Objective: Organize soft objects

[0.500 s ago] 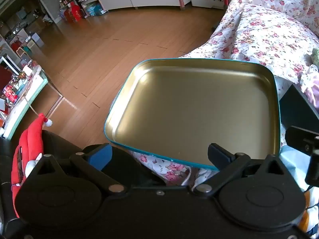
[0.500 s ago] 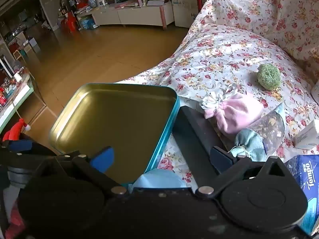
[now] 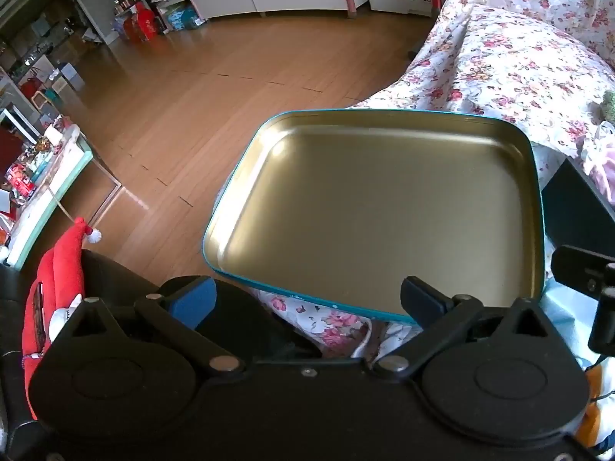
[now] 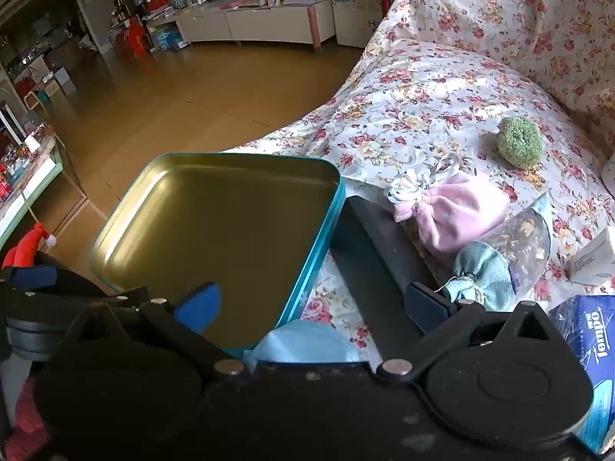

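Note:
An empty gold tin with a teal rim [image 3: 384, 207] lies on the flowered sofa cover; it also shows in the right wrist view [image 4: 215, 230]. My left gripper [image 3: 307, 299] is open and empty at the tin's near edge. My right gripper [image 4: 311, 303] is open and empty over the tin's right edge and a black lid [image 4: 376, 253]. A pink drawstring pouch [image 4: 453, 211], a grey-blue pouch [image 4: 484, 276], a green fuzzy ball [image 4: 519, 142] and a light blue mask [image 4: 303, 342] lie on the cover. A red Santa plush [image 3: 50, 288] sits at the left.
A blue Tempo tissue pack [image 4: 584, 330] and a white box [image 4: 595, 257] lie at the right. A clear bag of dried bits [image 4: 526, 234] rests by the pouches. Wooden floor [image 3: 192, 96] drops off beyond the sofa edge. A low table [image 3: 42, 192] stands far left.

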Tool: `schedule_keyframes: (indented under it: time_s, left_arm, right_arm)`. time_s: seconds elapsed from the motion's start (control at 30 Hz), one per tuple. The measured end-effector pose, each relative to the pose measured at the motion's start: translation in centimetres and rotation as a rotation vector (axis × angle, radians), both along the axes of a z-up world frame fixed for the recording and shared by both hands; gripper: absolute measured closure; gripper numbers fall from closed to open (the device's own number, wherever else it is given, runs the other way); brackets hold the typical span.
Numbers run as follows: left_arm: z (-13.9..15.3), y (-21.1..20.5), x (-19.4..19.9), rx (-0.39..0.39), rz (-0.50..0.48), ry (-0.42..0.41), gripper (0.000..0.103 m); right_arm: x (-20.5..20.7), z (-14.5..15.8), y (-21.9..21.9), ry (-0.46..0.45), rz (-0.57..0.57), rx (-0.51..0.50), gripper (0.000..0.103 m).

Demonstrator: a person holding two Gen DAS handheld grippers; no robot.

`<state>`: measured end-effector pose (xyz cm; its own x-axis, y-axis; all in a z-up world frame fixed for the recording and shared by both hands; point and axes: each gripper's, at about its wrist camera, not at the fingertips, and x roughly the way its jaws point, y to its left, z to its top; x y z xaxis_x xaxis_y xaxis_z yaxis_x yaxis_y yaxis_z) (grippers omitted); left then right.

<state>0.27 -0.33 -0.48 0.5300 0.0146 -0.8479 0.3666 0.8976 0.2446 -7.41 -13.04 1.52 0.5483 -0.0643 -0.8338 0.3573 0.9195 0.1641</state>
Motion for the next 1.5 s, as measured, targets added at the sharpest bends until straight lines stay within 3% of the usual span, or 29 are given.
schedule_keyframes:
  time_s: [1.5]
  left_arm:
    - [-0.26,0.27,-0.04,0.01,-0.02,0.038,0.004]
  right_arm:
    - [0.04,-0.56,0.13,0.022,0.007,0.002,0.0]
